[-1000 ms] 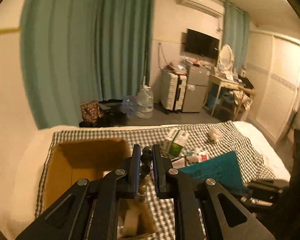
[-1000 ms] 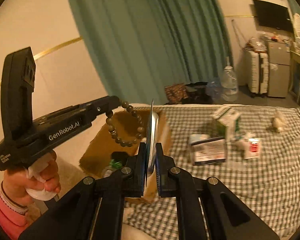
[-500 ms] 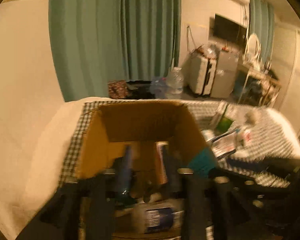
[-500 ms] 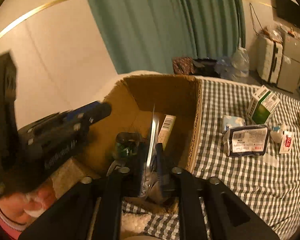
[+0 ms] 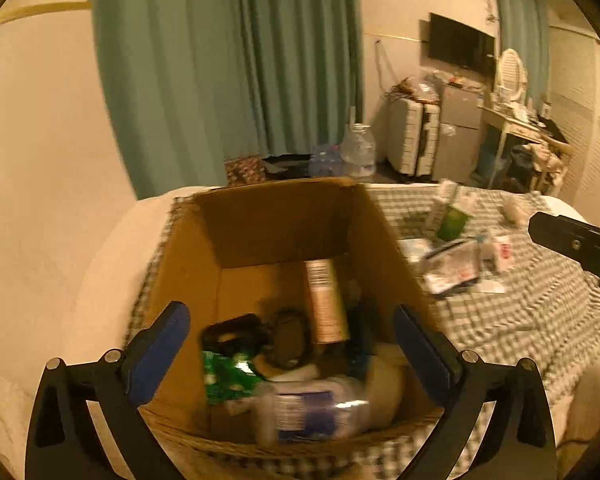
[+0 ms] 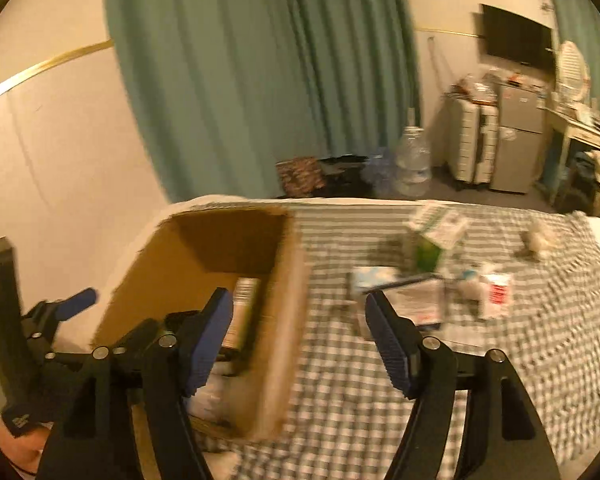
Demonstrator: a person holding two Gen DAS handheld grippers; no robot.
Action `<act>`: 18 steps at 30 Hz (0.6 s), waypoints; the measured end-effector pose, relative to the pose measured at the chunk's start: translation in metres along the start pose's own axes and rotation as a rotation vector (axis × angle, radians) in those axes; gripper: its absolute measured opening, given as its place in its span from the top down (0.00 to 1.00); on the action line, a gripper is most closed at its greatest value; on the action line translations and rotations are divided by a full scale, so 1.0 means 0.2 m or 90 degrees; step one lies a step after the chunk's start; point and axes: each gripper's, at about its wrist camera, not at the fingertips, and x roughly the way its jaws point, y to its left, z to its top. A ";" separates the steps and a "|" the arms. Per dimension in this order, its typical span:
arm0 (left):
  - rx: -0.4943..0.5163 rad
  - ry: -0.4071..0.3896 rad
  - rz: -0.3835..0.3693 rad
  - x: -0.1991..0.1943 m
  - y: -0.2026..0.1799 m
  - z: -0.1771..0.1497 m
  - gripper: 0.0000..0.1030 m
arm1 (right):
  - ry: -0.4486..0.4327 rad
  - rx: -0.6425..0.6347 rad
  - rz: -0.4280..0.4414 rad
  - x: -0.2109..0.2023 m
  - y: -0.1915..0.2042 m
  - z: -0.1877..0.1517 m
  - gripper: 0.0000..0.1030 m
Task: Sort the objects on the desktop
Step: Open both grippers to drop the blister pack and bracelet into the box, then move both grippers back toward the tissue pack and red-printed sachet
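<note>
The left hand-held gripper [image 5: 288, 344] hangs wide apart and empty over the cardboard box [image 5: 284, 224] full of small items, while the right hand-held gripper [image 6: 298, 328], also spread and empty, hangs above the box's right wall [image 6: 288, 312] and the checkered bed cover [image 6: 500, 360] with scattered packets [image 6: 496, 294].

open cardboard box [image 5: 284, 220] (cluttered), packets [image 6: 428, 300] beside

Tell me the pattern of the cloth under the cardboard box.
Green-and-white checked cloth, clearest in the right wrist view.
</note>
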 end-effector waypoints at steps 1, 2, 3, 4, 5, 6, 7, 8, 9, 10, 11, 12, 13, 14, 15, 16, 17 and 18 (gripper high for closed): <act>-0.003 0.007 -0.012 -0.01 -0.03 0.00 0.00 | -0.002 0.004 -0.010 -0.02 -0.05 0.00 0.33; -0.009 0.015 -0.024 -0.03 -0.07 0.00 0.00 | -0.006 0.011 -0.026 -0.06 -0.12 -0.01 0.33; -0.017 0.027 -0.044 -0.05 -0.13 -0.01 0.00 | -0.007 0.021 -0.040 -0.10 -0.19 -0.02 0.33; -0.023 0.033 -0.056 -0.06 -0.16 -0.01 0.00 | -0.007 0.032 -0.046 -0.12 -0.24 -0.02 0.33; -0.030 0.039 -0.070 -0.08 -0.22 -0.01 0.00 | -0.010 0.050 -0.054 -0.18 -0.31 -0.03 0.32; -0.034 0.044 -0.081 -0.10 -0.27 -0.02 0.00 | -0.017 0.057 -0.061 -0.23 -0.37 -0.03 0.30; -0.034 0.045 -0.084 -0.11 -0.31 -0.02 0.00 | -0.023 0.060 -0.066 -0.26 -0.40 -0.03 0.25; -0.033 0.043 -0.085 -0.13 -0.37 -0.03 0.00 | -0.038 0.068 -0.083 -0.32 -0.47 -0.04 0.22; -0.033 0.039 -0.082 -0.14 -0.42 -0.04 0.00 | -0.053 0.075 -0.092 -0.37 -0.52 -0.04 0.21; -0.033 0.036 -0.082 -0.15 -0.46 -0.04 0.00 | -0.063 0.080 -0.093 -0.40 -0.55 -0.04 0.19; -0.031 0.034 -0.087 -0.16 -0.51 -0.05 0.00 | -0.075 0.090 -0.090 -0.45 -0.60 -0.05 0.18; -0.031 0.034 -0.089 -0.16 -0.56 -0.05 0.00 | -0.078 0.093 -0.089 -0.47 -0.63 -0.06 0.17; -0.031 0.034 -0.089 -0.16 -0.60 -0.06 0.00 | -0.082 0.096 -0.091 -0.49 -0.67 -0.07 0.15; -0.031 0.032 -0.090 -0.16 -0.65 -0.07 0.00 | -0.085 0.095 -0.097 -0.51 -0.70 -0.09 0.13; -0.033 0.029 -0.088 -0.16 -0.70 -0.08 0.00 | -0.088 0.090 -0.109 -0.51 -0.74 -0.12 0.09; -0.037 0.027 -0.084 -0.16 -0.73 -0.10 0.00 | -0.089 0.087 -0.114 -0.51 -0.76 -0.14 0.07; -0.045 0.026 -0.082 -0.15 -0.77 -0.12 0.00 | -0.090 0.082 -0.118 -0.51 -0.80 -0.17 0.06; -0.056 0.026 -0.085 -0.13 -0.80 -0.15 0.00 | -0.088 0.078 -0.120 -0.49 -0.83 -0.20 0.06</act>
